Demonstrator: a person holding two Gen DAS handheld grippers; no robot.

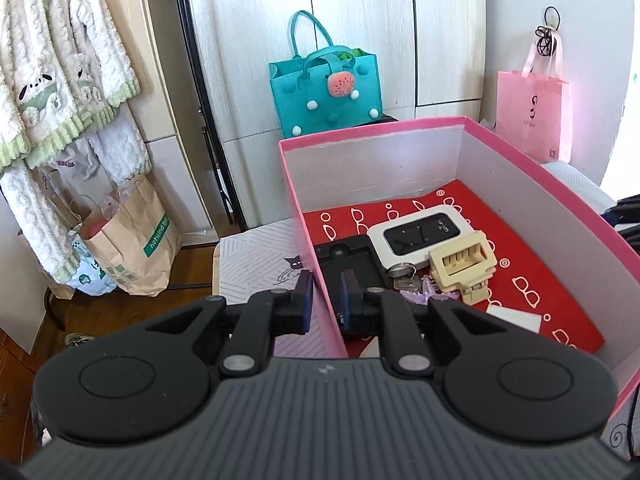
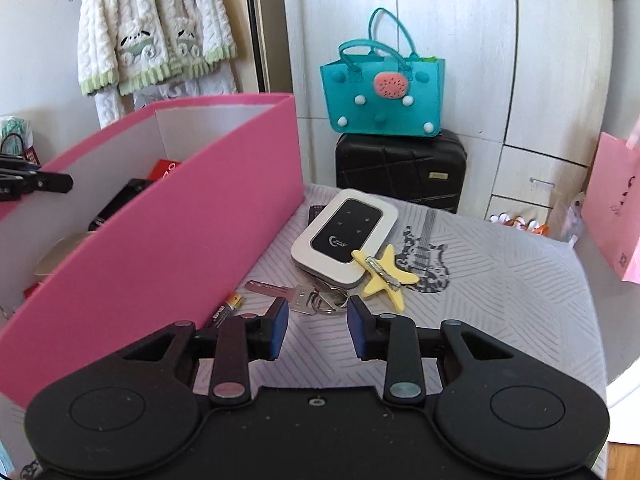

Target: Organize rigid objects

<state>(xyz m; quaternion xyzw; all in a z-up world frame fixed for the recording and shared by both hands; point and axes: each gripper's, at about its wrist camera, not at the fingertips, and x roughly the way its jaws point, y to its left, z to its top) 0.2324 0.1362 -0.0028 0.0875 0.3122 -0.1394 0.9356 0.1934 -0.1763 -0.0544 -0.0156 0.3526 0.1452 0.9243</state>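
Right tool (image 2: 316, 326) hovers with jaws apart just short of the keys (image 2: 316, 298); left tool (image 1: 325, 300) clamps the pink box wall (image 1: 320, 280). Risk: keys lie flat, so pads may skid and nudge the star clip (image 2: 384, 276) beyond them.

Both grippers (image 1: 326, 300) (image 2: 318, 326) are matte black with blue-padded jaws and silver rivets.
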